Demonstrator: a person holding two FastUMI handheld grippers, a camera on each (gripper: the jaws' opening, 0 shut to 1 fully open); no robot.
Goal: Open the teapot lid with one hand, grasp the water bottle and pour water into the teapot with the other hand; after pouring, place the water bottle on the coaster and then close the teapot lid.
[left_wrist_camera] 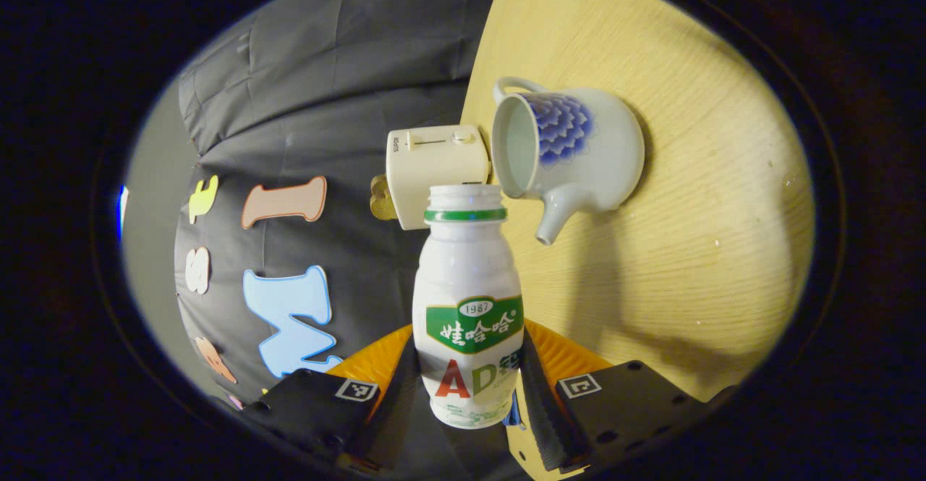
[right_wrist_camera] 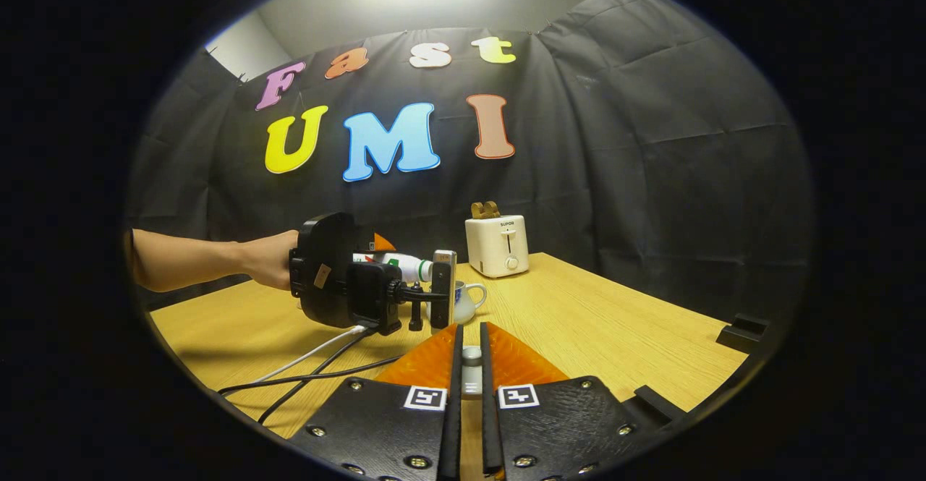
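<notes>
Bottle (left_wrist_camera: 469,307) sits clamped between both fingers of the left gripper (left_wrist_camera: 469,387), its open, capless mouth pointing forward, away from the camera. In the left gripper view the whole scene is rolled on its side, so the bottle's long axis lies close to level, tipped over as for pouring. Teapot (left_wrist_camera: 571,152) stands on the bench (left_wrist_camera: 694,249) just beyond and a little to the side of the bottle's mouth; its lid is off, the wide opening bare, its spout reaching toward the bottle. Mouth and opening are near but not lined up, and no water can be seen between them.

In the right gripper view, a hand (right_wrist_camera: 271,264) holds the left gripper (right_wrist_camera: 416,286) level over the teapot (right_wrist_camera: 463,300), the bottle (right_wrist_camera: 394,262) lying sideways above it. Right gripper (right_wrist_camera: 471,372) is nearly closed on a small pale knob, probably the lid (right_wrist_camera: 472,356), held well back from the teapot. A toaster (right_wrist_camera: 497,244) stands behind. Any coaster cannot be made out.
</notes>
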